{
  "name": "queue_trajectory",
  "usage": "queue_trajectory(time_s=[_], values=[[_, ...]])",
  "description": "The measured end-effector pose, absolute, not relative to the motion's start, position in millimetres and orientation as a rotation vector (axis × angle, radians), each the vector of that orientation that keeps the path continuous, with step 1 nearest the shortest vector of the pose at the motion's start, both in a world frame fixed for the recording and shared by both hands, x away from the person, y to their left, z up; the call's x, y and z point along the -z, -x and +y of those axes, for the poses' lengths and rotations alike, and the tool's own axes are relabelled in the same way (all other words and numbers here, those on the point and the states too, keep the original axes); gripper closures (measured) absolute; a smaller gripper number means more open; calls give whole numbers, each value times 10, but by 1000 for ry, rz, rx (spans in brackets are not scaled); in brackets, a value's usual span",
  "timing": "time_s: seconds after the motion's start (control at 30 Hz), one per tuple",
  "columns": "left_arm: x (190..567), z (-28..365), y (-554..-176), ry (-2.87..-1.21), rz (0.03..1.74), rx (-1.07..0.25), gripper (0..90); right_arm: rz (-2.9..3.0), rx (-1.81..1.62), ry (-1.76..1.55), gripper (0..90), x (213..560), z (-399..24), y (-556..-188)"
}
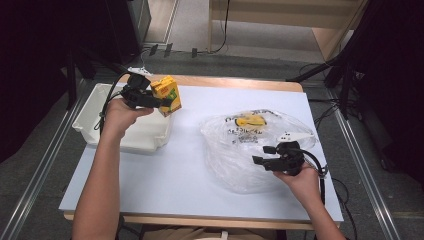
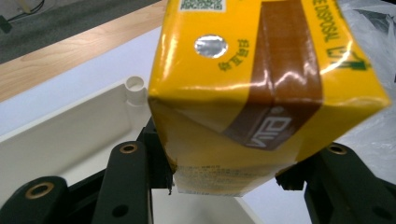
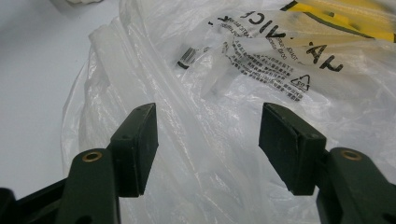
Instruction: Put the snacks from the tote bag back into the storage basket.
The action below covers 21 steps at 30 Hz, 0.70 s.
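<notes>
A yellow and brown drink carton hangs in the air at the right rim of the white bin, with my left gripper shut on it. In the left gripper view the carton shows its foil straw hole, and both jaws press on its lower sides above the bin's wall. My right gripper stands open over a crumpled clear plastic bag at the right of the table. In the right gripper view the open right gripper has only the bag's printed film beyond it.
The table top is a pale sheet on a wooden board. Something yellow lies inside the bag near its far side, and a small white object rests at its right. Black stands and cables ring the table.
</notes>
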State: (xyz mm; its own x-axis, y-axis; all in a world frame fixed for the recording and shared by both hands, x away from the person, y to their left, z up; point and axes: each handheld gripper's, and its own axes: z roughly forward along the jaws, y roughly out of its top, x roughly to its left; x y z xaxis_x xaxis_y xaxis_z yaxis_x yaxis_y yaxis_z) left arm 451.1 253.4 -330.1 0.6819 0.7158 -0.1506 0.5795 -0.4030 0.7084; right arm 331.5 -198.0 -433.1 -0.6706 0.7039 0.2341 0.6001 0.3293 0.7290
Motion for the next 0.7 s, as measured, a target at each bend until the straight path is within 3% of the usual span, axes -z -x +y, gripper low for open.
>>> queue_trajectory(time_s=[0.7], values=[[3333,2821,-4527,-2092,1055,-276,510,2456,-1262,-1218,385,4334,-1976,-3319]])
